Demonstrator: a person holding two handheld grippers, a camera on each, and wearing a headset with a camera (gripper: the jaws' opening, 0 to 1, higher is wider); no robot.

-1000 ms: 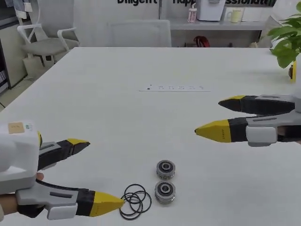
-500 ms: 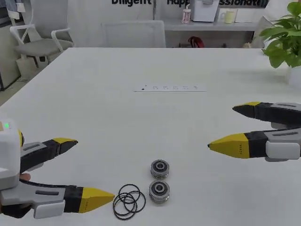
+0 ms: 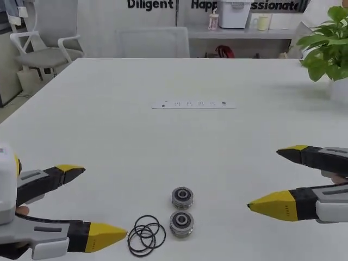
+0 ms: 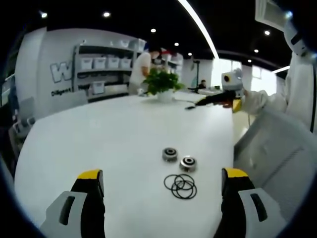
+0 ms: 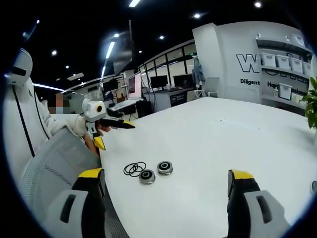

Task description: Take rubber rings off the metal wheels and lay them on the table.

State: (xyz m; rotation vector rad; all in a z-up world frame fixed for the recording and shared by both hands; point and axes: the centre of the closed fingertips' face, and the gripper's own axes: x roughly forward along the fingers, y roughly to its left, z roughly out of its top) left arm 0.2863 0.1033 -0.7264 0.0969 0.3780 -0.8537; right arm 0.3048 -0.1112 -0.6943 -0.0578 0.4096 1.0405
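- White counter (image 3: pixel 163 136) stretches across an office room, with shelves of bins and lettering on the back wall.
- Beyond its far left corner stands a pale office chair (image 3: pixel 46 46); a leafy potted plant (image 3: pixel 326 49) sits at the far right edge.
- Left gripper (image 3: pixel 103 202) hovers low at the near left. Its yellow-tipped fingers (image 3: pixel 103 236) are spread wide and grasp nothing.
- Right gripper (image 3: pixel 265 179) hovers at the near right, well apart from the parts. Its fingers (image 3: pixel 272 204) are likewise released and empty.
- Two metal wheels lie flat on the counter between the grippers, one wheel (image 3: pixel 182 197) just behind the nearer wheel (image 3: pixel 180 223).
- Several black rubber rings (image 3: pixel 145 235) lie in an overlapping pile on the counter, just left of the nearer wheel and just beside the left gripper's lower fingertip.
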